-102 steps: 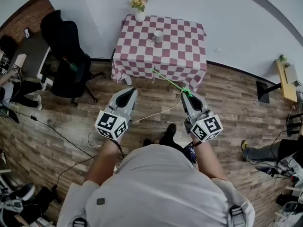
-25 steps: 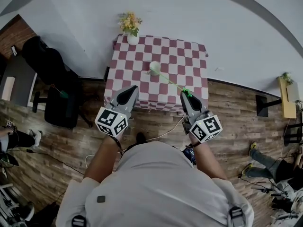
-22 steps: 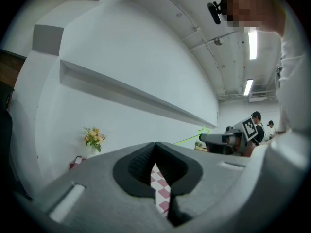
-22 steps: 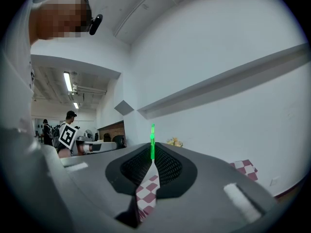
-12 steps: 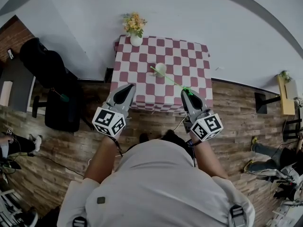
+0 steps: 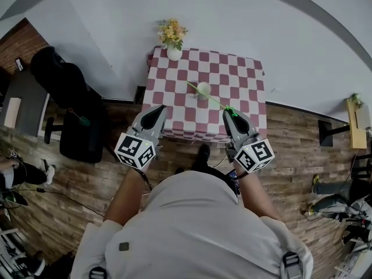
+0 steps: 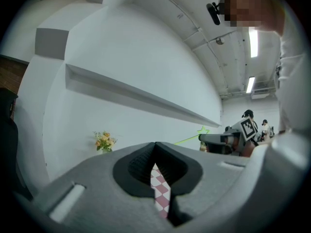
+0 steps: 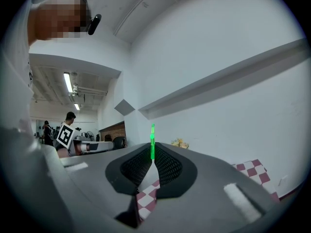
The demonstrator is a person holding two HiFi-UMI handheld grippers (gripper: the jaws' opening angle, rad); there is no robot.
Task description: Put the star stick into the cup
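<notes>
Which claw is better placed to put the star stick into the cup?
Right: the right claw is shut on the star stick, its far end near the cup; the left claw holds nothing.

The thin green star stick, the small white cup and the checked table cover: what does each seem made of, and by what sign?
Thin green star stick: probably plastic; bright even colour, slim straight shaft.
Small white cup: smooth plain white, ceramic or plastic; too small to tell.
Red-and-white checked table cover: apparently cloth; it drapes down at the front edge.
</notes>
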